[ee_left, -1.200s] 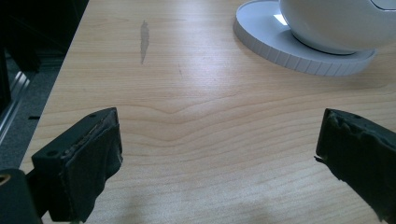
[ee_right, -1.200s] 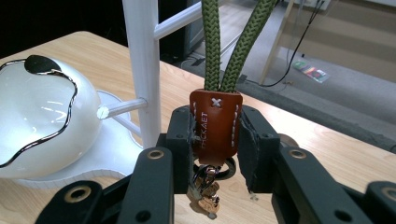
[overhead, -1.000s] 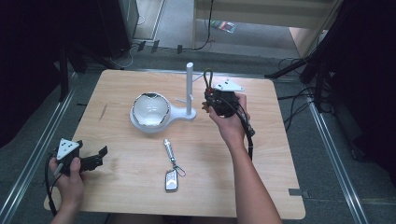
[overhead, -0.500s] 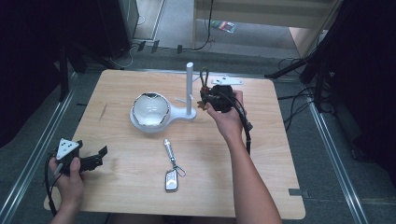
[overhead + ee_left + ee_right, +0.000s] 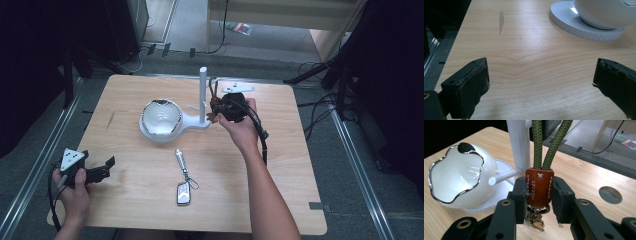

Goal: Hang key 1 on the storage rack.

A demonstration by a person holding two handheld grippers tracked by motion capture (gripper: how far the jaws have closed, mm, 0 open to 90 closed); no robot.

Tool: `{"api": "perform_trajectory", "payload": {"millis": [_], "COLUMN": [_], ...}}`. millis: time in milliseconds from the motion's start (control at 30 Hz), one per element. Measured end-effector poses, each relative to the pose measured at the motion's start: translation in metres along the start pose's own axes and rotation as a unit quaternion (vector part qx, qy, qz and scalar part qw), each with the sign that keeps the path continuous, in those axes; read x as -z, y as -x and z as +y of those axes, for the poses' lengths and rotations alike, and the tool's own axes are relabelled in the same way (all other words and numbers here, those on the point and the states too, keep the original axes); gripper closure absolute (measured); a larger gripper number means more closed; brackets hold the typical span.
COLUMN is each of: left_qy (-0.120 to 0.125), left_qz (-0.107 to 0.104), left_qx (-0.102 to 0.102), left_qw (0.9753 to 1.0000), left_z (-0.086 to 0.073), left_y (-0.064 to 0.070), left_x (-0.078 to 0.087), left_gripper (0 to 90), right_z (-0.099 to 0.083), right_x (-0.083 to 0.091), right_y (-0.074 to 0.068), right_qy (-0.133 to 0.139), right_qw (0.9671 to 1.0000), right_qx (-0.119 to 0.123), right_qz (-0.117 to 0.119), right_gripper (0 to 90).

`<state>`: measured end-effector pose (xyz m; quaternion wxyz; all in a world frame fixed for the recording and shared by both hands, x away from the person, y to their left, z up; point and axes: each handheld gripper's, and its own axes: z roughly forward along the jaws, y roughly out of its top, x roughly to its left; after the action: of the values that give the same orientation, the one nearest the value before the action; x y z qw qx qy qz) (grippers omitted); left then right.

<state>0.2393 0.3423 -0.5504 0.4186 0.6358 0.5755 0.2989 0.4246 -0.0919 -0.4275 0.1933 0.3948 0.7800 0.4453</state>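
At about 7 o'clock on the worktop [image 5: 300, 150], the left gripper [image 5: 102, 167] rests with its fingers [image 5: 471, 87] spread wide apart, grasping nothing. A car key fob [image 5: 183, 192] lies near 6 o'clock. Farther off, toward 1 o'clock, the right gripper [image 5: 539, 195] clenches the brown leather tab [image 5: 539, 187] of a green cord keychain [image 5: 549, 147] just beside the white stand's post [image 5: 202, 95], right of the white bowl [image 5: 161, 117].

White bowl [image 5: 461, 180], olive cord [image 5: 549, 142], brown leather tab [image 5: 539, 186]
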Motion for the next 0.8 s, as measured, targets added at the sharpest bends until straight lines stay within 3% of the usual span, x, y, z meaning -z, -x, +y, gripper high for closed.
{"api": "perform_trajectory", "payload": {"millis": [267,533,800], "left_qy": [0.000,-0.001,0.001], "left_qz": [0.000,0.001,0.002], "left_qx": [-0.001,-0.002,0.000], "left_qw": [1.0000,1.0000,1.0000], "left_z": [0.000,0.000,0.000], "left_y": [0.000,0.000,0.000], "left_x": [0.000,0.000,0.000], "left_gripper": [0.7,0.8,0.7], "right_z": [-0.008,-0.013,-0.023], "right_x": [0.005,0.024,0.034], "right_y": [-0.002,-0.009,-0.021], "right_qy": [0.001,0.005,-0.031], "right_qw": [1.0000,0.9993,0.9952], "right_qx": [-0.003,0.014,0.050], "right_qz": [-0.006,-0.036,-0.078], "right_gripper": [59.4,53.4,40.7]}}
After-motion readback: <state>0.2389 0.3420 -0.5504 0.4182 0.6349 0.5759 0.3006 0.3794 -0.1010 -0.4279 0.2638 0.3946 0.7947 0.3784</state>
